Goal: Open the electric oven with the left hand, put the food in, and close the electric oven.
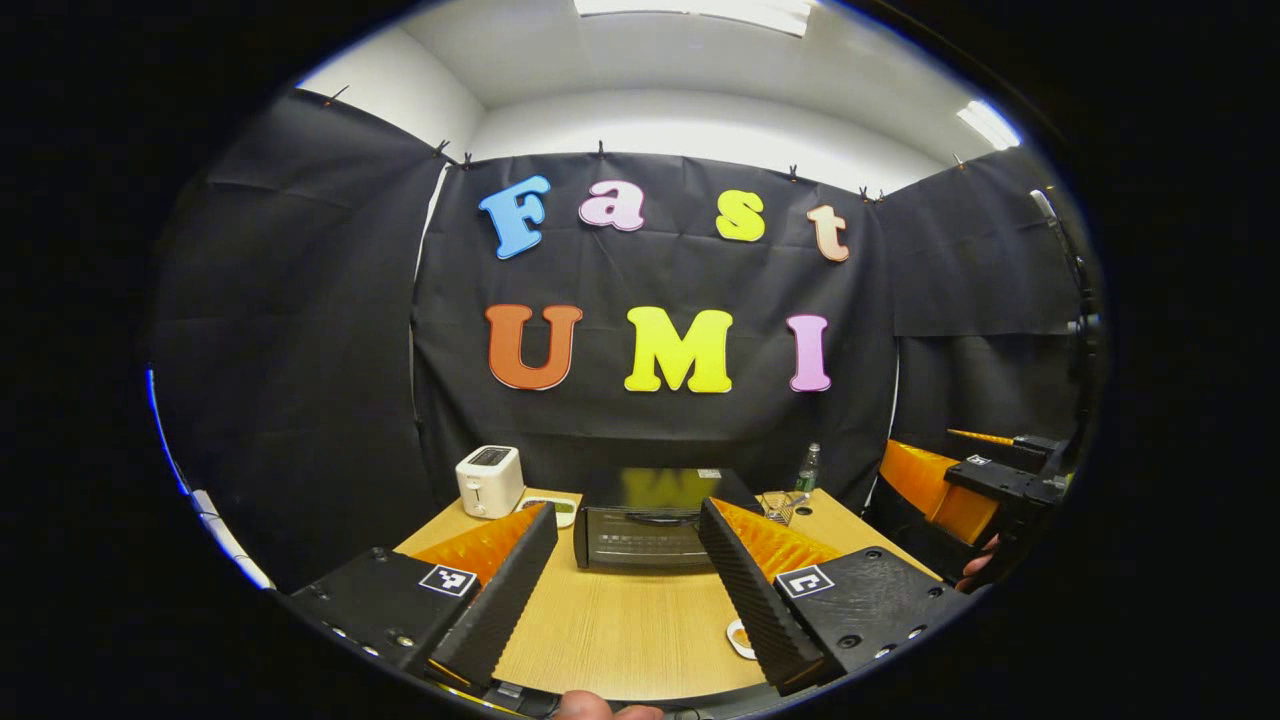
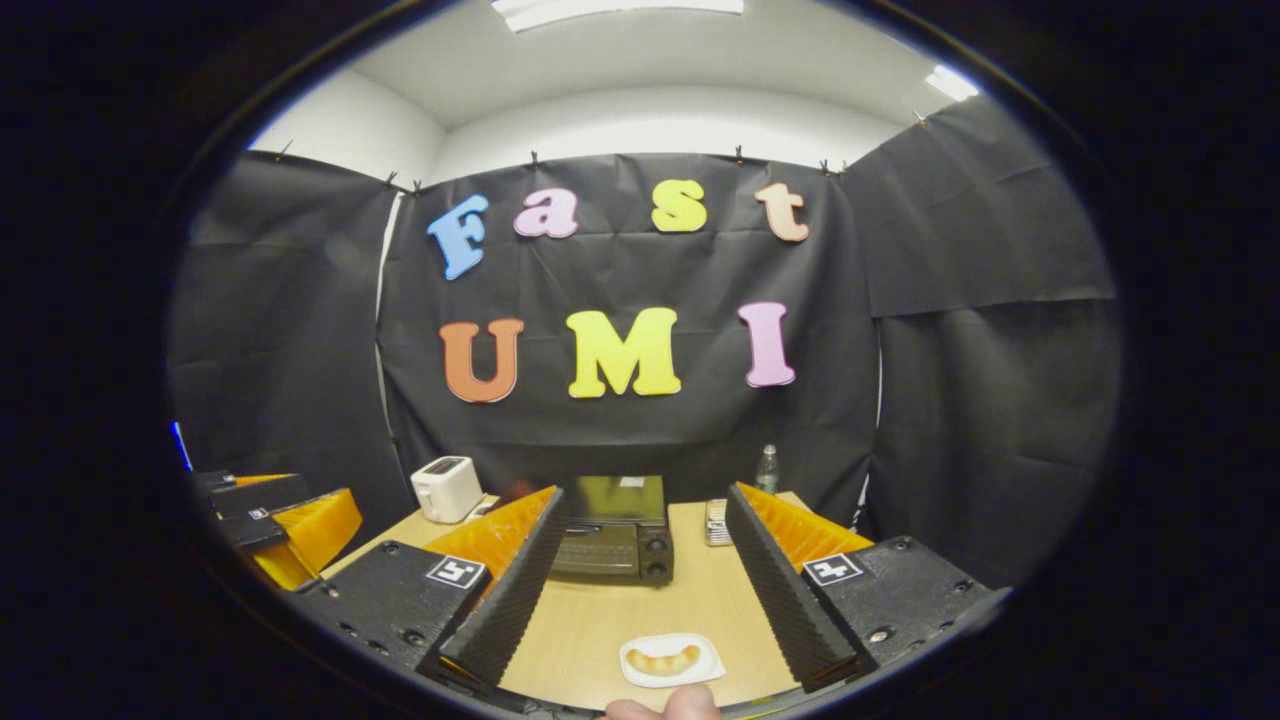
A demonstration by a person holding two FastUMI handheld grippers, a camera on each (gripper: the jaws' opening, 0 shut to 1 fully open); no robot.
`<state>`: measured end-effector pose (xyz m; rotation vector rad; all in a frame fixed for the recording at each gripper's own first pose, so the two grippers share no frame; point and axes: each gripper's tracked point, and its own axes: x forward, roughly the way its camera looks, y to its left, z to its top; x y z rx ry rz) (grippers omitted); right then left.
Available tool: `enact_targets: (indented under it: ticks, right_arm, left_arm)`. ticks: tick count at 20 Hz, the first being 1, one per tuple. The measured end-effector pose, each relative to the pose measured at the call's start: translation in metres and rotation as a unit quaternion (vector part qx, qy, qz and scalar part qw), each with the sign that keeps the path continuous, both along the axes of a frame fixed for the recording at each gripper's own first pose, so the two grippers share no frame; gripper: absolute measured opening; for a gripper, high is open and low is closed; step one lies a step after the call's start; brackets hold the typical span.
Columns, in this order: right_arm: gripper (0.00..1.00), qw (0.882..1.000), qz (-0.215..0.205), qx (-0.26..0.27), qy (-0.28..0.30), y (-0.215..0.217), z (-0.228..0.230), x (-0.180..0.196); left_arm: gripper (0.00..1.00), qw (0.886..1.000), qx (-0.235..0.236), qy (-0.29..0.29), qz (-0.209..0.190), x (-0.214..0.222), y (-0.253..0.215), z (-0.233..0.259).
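A black electric oven [image 1: 640, 527] stands at the back of the wooden table [image 1: 610, 630], its door shut. My left gripper [image 1: 627, 510] hovers open over the near table edge and frames the oven, well short of it. In the right gripper view the oven [image 2: 612, 540] sits behind a small white plate [image 2: 672, 660] that carries a piece of golden bread. My right gripper [image 2: 645, 495] is open above the plate, nothing between its fingers. In the left gripper view the plate's edge [image 1: 740, 637] peeks out beside the right finger.
A white toaster [image 1: 489, 480] stands left of the oven, a small plastic bottle [image 1: 808, 468] at the back right, and a wire basket [image 1: 780, 506] beside the oven. The right gripper [image 1: 985, 480] shows off the table's right side; the left gripper [image 2: 280, 520] off its left.
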<state>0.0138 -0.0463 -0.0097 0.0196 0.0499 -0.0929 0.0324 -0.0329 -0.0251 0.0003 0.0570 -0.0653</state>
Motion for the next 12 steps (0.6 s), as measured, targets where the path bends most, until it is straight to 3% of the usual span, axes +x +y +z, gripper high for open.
enact_targets:
  ticks: [7,12]
  right_arm:
    - [0.97,0.999,-0.041,-0.006,0.002,-0.064,-0.008,0.019]
    - [0.97,0.997,-0.068,0.002,0.021,-0.114,-0.026,0.041]
  left_arm:
    - [0.93,0.999,-0.001,0.019,-0.030,0.054,-0.040,-0.015]
    - [0.93,0.998,0.008,0.039,-0.038,0.129,-0.063,-0.038]
